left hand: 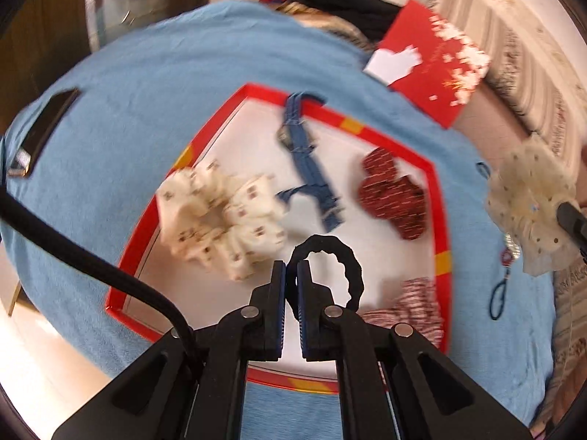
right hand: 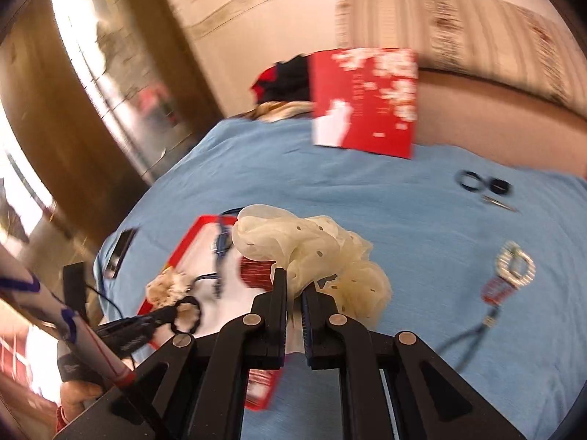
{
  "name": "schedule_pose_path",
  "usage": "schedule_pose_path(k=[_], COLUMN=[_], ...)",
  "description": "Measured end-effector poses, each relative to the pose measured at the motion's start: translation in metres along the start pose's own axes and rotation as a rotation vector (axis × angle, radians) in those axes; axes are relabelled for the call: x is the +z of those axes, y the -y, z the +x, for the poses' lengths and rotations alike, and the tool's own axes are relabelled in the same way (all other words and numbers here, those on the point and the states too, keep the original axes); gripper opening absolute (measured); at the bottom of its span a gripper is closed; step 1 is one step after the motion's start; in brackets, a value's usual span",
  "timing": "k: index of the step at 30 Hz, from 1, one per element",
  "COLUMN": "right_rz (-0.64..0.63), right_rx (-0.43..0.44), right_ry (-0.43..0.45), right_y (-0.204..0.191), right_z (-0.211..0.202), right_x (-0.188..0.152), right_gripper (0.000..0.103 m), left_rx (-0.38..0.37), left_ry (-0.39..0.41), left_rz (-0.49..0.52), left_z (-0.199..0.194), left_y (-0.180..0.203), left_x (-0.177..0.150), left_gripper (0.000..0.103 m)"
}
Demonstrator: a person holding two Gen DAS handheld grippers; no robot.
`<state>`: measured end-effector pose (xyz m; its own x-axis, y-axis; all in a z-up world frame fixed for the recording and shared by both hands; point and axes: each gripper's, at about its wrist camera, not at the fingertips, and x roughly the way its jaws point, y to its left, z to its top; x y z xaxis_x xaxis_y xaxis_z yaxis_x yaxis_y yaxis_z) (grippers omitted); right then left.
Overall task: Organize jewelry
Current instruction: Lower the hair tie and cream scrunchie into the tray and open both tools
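Black hair tie (left hand: 343, 264) hangs pinched in the left gripper (left hand: 291, 275) fingers above the red tray (left hand: 438, 198); cream dotted scrunchie (right hand: 312, 253) is clamped in the right gripper (right hand: 293, 286) over the blue cloth (right hand: 403, 201).

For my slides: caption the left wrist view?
Left gripper pinches a black hair tie over the red tray of scrunchies.

We see a black hair tie (left hand: 332, 256), a cream dotted scrunchie (right hand: 323, 256), a red-rimmed white tray (left hand: 438, 198), a blue cloth (left hand: 165, 73).
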<state>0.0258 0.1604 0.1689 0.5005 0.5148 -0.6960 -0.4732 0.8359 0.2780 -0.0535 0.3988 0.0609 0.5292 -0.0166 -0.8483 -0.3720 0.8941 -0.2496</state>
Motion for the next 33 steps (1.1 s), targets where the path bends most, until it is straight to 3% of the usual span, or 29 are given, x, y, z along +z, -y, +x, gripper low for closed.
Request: schedule_pose_path(k=[6, 14, 24, 28, 33], right_rz=[-0.068, -0.055, -0.012, 0.002, 0.028], right_rx=[0.040, 0.076, 0.056, 0.068, 0.114], right_ry=[-0.104, -0.243, -0.297, -0.294, -0.257], right_y=[-0.042, -0.052, -0.043, -0.040, -0.036], right_z=[0.063, 0.123, 0.149, 0.151, 0.129], right_x=[-0.013, -0.042, -0.056, -0.058, -0.053], right_gripper=[0.008, 0.008, 0.008, 0.009, 0.026], left_rx=[0.033, 0.009, -0.053, -0.046, -0.007], left_ry=[-0.019, 0.006, 0.115, 0.164, 0.217], left_rz=[-0.048, -0.064, -0.076, -0.084, -0.083], left_z=[0.011, 0.005, -0.013, -0.016, -0.021], left_y=[-0.017, -0.027, -0.021, -0.018, -0.014], left_x=[0.002, 0.003, 0.004, 0.006, 0.005], left_gripper=[0.005, 0.006, 0.007, 0.021, 0.027])
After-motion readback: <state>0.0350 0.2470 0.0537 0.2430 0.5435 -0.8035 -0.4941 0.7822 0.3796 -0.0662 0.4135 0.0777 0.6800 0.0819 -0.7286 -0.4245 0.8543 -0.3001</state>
